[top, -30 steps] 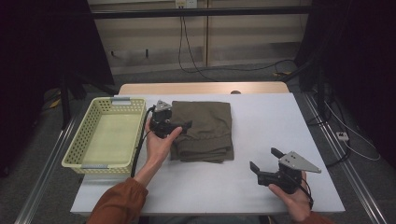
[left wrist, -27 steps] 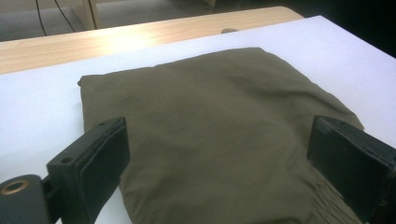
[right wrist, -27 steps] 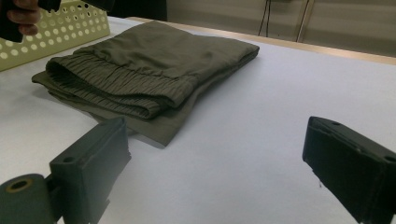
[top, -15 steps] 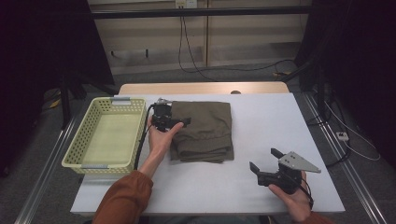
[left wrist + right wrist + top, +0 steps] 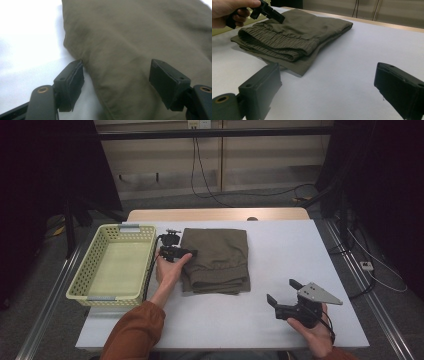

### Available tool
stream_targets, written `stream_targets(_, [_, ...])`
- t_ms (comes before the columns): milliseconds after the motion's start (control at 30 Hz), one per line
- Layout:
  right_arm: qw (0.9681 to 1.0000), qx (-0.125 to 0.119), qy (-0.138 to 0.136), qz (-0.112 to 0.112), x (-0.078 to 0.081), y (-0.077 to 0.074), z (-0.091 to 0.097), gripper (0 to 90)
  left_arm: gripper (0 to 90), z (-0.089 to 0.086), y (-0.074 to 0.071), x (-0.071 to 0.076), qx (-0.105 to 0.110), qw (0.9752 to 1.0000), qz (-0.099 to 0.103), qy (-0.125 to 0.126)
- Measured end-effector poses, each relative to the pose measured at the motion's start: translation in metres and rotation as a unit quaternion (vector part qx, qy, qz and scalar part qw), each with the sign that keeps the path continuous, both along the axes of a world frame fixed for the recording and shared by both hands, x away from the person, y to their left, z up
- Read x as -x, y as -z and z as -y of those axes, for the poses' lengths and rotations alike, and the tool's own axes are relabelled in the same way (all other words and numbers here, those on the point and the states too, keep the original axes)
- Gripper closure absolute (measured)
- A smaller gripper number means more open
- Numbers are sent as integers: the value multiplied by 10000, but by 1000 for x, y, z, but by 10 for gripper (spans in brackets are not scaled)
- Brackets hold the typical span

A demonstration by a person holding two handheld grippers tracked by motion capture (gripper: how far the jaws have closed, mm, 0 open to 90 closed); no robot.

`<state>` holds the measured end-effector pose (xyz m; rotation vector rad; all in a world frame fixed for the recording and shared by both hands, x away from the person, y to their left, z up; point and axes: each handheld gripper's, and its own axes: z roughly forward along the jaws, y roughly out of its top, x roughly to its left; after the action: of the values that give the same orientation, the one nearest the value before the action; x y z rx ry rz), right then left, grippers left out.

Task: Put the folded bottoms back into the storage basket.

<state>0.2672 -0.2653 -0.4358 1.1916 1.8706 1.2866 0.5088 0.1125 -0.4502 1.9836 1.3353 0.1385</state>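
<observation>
Folded olive trousers point(image 5: 220, 255) lie in the middle of the white table point(image 5: 280, 250). My left gripper point(image 5: 187, 254) is at their left edge, low over the cloth. In the left gripper view the cloth's edge point(image 5: 120, 50) lies between the jaws of the left gripper point(image 5: 116, 75). One pad point(image 5: 75, 80) touches the fold and the other stands over the fabric. The jaws have just been closing but still stand apart. My right gripper point(image 5: 281, 291) rests at the front right, open with nothing between its jaws point(image 5: 327, 85), and faces the trousers point(image 5: 304, 32) and the left gripper point(image 5: 274, 15).
A pale yellow mesh basket point(image 5: 80, 275) stands at the table's left, right beside the left hand. A wooden strip point(image 5: 215, 214) runs along the far edge. Cables hang off the floor to the right point(image 5: 365, 265).
The left gripper has sunk a little onto the trousers' left edge and its jaws have narrowed. The right gripper has stayed where it was.
</observation>
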Motion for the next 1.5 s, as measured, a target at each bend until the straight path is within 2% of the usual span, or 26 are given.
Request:
stream_targets(133, [10000, 27, -14, -7, 0, 0, -1, 71, 350, 3, 0, 2, -96, 9999, -38, 79])
stream_targets(200, [10000, 25, -29, -18, 0, 1, -1, 71, 403, 5, 0, 3, -77, 9999, -53, 136])
stream_targets(267, [10000, 26, -34, -25, 0, 1, -2, 71, 444, 12, 0, 7, -127, 9997, -57, 214])
stream_targets(400, [10000, 42, -40, -28, -1, 1, -2, 71, 543, 18, 1, 8, 16, 9996, -149, 232])
stream_targets(500, [10000, 34, -46, -28, 0, 1, -2, 71, 579, 22, 0, 9, -62, 9995, -134, 276])
stream_targets(633, [10000, 34, -51, -29, -1, 1, -2, 71, 746, 23, 2, 9, -30, 9991, -168, 396])
stream_targets(667, [10000, 38, -62, -30, -1, 1, -2, 71, 779, 23, 2, 9, 37, 9987, -204, 458])
stream_targets(733, [10000, 39, -62, -32, -1, 1, -2, 71, 802, 23, 2, 9, 39, 9987, -195, 468])
stream_targets(767, [10000, 28, -54, -45, -1, 1, -2, 71, 818, 24, 1, 10, -27, 9985, -108, 542])
stream_targets(867, [10000, 38, -34, -30, -1, 1, -2, 72, 847, 25, 0, 12, -101, 9982, -28, 587])
stream_targets(1033, [10000, 40, -19, -24, -1, 1, -1, 72, 856, 23, -7, 13, -13, 9984, 74, 569])
stream_targets(1167, [10000, 32, -32, -33, -1, 1, -1, 72, 858, 22, -16, 14, 191, 9980, 306, 528])
stream_targets(1200, [10000, 32, -32, -33, -1, 1, -1, 72, 859, 22, -16, 14, 191, 9980, 306, 528])
stream_targets(1267, [10000, 34, -26, -29, -1, 1, -1, 72, 859, 22, -20, 14, 275, 9974, 378, 555])
stream_targets(1367, [10000, 29, -30, -29, -1, 1, -1, 72, 859, 24, -27, 17, 292, 9963, 523, 615])
stream_targets(1433, [10000, 29, -32, -25, -1, 1, -1, 72, 859, 25, -36, 19, 335, 9946, 675, 712])
stream_targets(1500, [10000, 23, -32, -23, -1, 1, 0, 72, 859, 27, -38, 20, 348, 9943, 723, 703])
